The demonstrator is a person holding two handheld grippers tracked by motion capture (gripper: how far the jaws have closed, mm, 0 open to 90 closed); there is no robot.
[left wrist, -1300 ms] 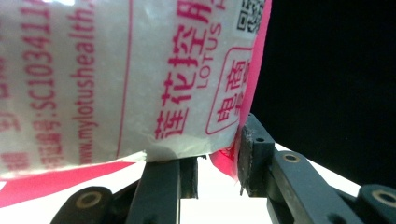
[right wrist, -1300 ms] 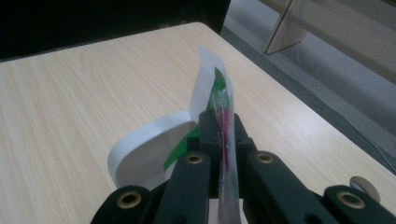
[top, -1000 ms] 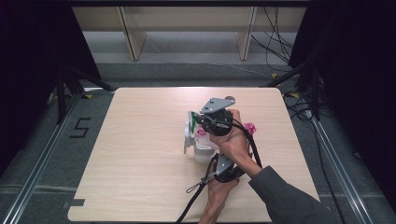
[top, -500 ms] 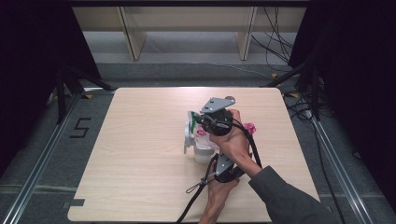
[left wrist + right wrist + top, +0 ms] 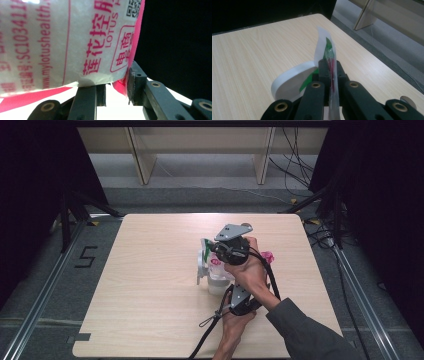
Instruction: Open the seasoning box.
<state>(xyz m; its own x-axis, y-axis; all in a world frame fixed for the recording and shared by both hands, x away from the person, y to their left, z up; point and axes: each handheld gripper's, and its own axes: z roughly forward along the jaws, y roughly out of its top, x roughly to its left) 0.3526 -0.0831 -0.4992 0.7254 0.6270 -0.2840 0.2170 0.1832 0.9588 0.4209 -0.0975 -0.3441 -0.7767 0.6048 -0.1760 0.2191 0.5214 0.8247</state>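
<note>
A white bag with pink print (image 5: 216,266) stands upright near the middle of the wooden table (image 5: 150,270). My right gripper (image 5: 212,251), held by the hand with the grey sleeve, comes in from the right and is shut on the bag's thin top edge (image 5: 324,42), which shows green and pink print. My left gripper (image 5: 226,290) comes from the near side, low at the bag's base. In the left gripper view the bag (image 5: 62,37) looms close, its lower pink corner pinched between the jaws of my left gripper (image 5: 116,87).
A white rounded, lid-like piece (image 5: 292,82) sits against the bag's left side (image 5: 201,266). A small pink item (image 5: 268,256) lies on the table right of the hands. Black cables trail toward the near edge. Shelf legs (image 5: 142,160) stand beyond the far edge.
</note>
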